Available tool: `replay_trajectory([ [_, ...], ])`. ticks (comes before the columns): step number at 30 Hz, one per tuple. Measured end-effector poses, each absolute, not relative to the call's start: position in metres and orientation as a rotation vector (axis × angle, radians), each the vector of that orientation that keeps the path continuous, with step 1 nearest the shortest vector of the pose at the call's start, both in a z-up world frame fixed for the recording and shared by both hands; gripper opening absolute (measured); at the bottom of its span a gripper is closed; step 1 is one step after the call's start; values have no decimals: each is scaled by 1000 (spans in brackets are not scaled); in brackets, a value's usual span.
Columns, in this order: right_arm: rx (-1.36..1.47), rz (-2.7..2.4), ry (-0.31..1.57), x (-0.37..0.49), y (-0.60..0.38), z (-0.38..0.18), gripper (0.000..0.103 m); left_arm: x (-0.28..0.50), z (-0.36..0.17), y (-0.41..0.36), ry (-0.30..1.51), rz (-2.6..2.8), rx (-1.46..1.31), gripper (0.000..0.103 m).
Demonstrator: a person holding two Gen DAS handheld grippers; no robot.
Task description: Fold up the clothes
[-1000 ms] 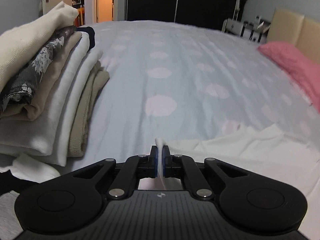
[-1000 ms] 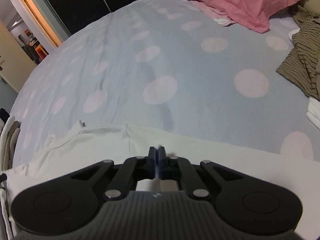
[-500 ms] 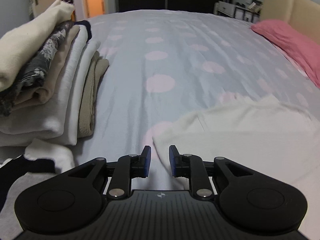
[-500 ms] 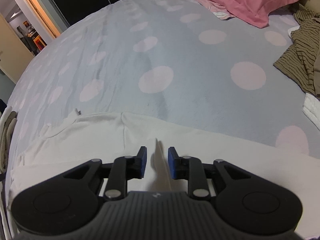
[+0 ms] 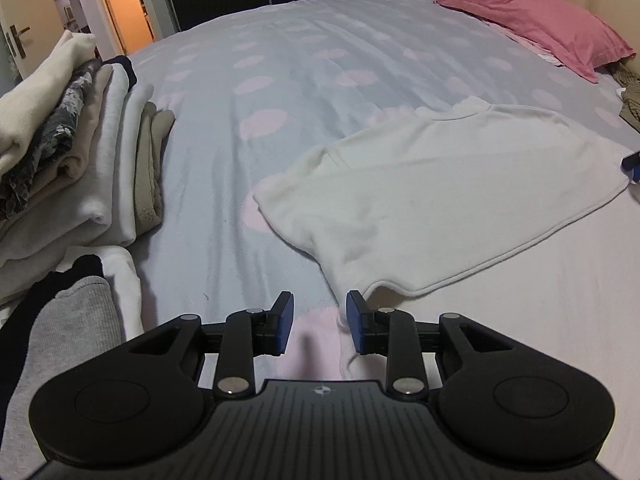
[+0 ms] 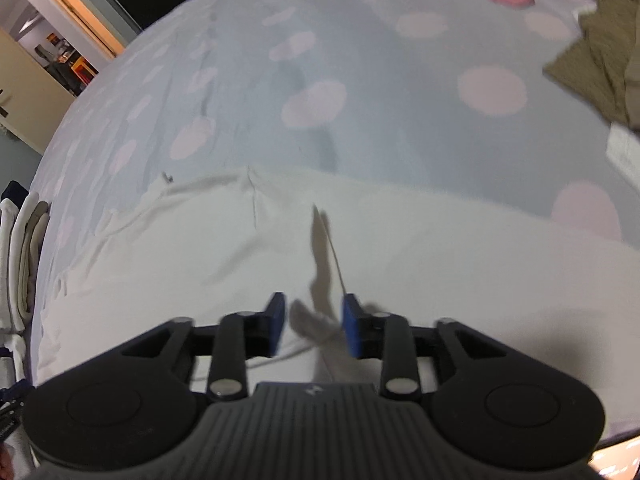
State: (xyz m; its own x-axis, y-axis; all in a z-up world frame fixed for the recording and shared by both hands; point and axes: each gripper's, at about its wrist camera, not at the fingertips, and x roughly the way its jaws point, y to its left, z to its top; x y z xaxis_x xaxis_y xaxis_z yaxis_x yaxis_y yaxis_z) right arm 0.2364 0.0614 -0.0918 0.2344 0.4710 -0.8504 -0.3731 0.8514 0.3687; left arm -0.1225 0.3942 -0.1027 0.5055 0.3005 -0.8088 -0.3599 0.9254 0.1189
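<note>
A white shirt [image 5: 432, 200] lies folded over on the pale blue spotted bed sheet [image 5: 312, 80]; its upper layer ends in a hemmed edge near the front. My left gripper [image 5: 319, 322] is open and empty, just short of the shirt's near corner. In the right wrist view the same white shirt [image 6: 200, 256] fills the lower half. My right gripper [image 6: 313, 324] is open and empty, hovering over the cloth. A blue tip of the right gripper [image 5: 632, 162] shows at the shirt's right edge in the left wrist view.
A stack of folded clothes [image 5: 76, 152] stands at the left. A grey garment [image 5: 60, 328] lies at the near left. A pink pillow [image 5: 536, 28] lies at the far right. An olive striped garment [image 6: 596, 52] lies at the right. A lit doorway [image 5: 120, 12] is behind.
Both grippers were shut on the white shirt a second ago, opened and let it go. They have since opened wider and drawn back and up; the shirt now lies flat.
</note>
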Motion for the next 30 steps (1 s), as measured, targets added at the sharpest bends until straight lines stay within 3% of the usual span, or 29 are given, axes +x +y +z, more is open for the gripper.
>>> replay_trajectory([
  [3,108,555,1220,237,62,-102,39,-120,-107,391,976,395,-47,28],
  [6,126,548,1208,235,64,-102,18,-117,-114,385,988,363,-23,40],
  [10,90,567,1171,230,72,-90,17,-112,-124,377,992,354,31,41],
  [11,78,572,1161,228,73,-87,17,-110,-126,376,993,363,43,40],
  [13,71,557,1159,228,74,-85,14,-107,-128,378,1013,416,56,9],
  [23,40,469,1223,236,65,-103,10,-113,-143,387,1105,432,86,7],
  [26,25,480,1228,236,66,-103,11,-117,-135,397,1109,399,21,14],
  [28,11,485,1229,236,67,-100,17,-120,-126,403,1125,372,-7,31],
  [30,-1,484,1219,235,66,-95,31,-123,-112,408,1133,348,-28,48],
])
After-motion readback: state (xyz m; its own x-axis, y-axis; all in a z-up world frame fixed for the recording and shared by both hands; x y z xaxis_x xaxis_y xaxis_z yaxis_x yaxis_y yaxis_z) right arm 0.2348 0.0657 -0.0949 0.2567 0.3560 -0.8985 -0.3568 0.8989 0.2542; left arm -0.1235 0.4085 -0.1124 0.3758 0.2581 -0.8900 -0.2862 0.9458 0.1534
